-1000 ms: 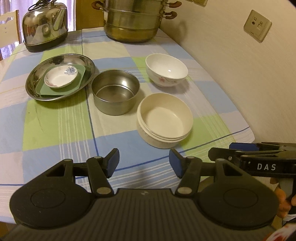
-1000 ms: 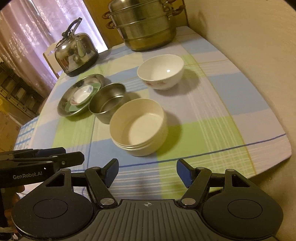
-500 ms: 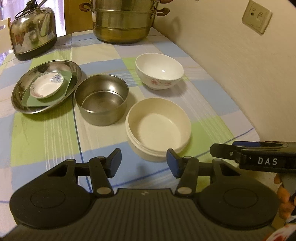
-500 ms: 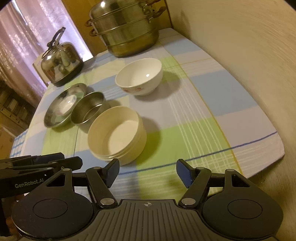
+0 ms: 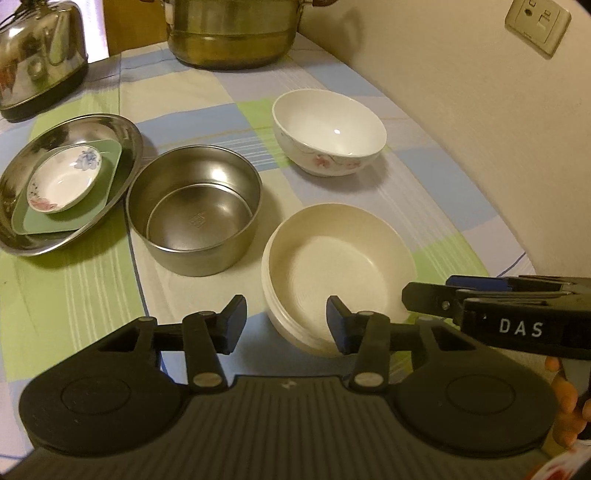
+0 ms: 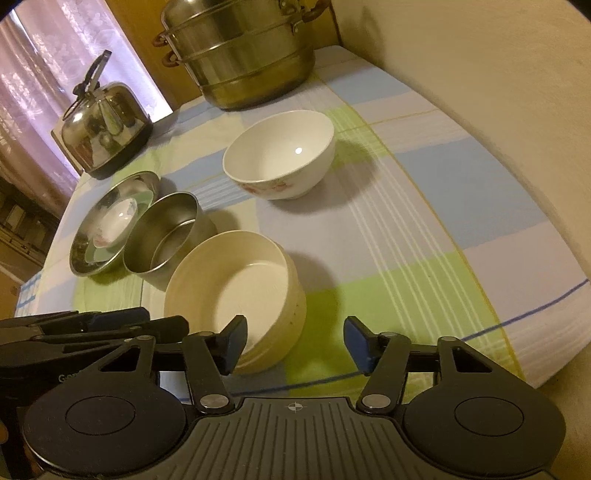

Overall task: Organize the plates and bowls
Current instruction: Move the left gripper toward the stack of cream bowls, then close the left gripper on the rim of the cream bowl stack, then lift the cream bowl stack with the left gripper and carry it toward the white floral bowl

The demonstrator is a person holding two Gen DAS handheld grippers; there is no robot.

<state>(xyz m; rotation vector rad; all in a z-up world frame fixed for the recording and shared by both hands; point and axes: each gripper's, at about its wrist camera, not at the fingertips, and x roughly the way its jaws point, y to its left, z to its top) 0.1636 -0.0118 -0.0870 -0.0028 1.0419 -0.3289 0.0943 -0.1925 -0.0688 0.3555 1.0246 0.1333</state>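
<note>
A cream bowl (image 5: 340,266) (image 6: 236,288) sits nearest on the checked tablecloth. Behind it stand a steel bowl (image 5: 194,218) (image 6: 168,232) and a white flowered bowl (image 5: 328,136) (image 6: 280,155). At the left a steel plate (image 5: 122,133) (image 6: 92,206) holds a green square plate (image 5: 74,218) with a small flowered saucer (image 5: 64,177) on it. My left gripper (image 5: 286,325) is open, its right finger over the cream bowl's near rim. My right gripper (image 6: 295,339) is open, astride the cream bowl's near right rim, its left finger over the bowl's inside.
A steel kettle (image 5: 37,55) (image 6: 103,125) stands at the back left and a large brass steamer pot (image 5: 232,33) (image 6: 243,55) at the back. A wall with a socket (image 5: 539,22) runs along the table's right side. The table edge (image 6: 535,373) is close on the right.
Both grippers have moved forward to the cream bowl, which now sits at their fingertips. Both stay open.
</note>
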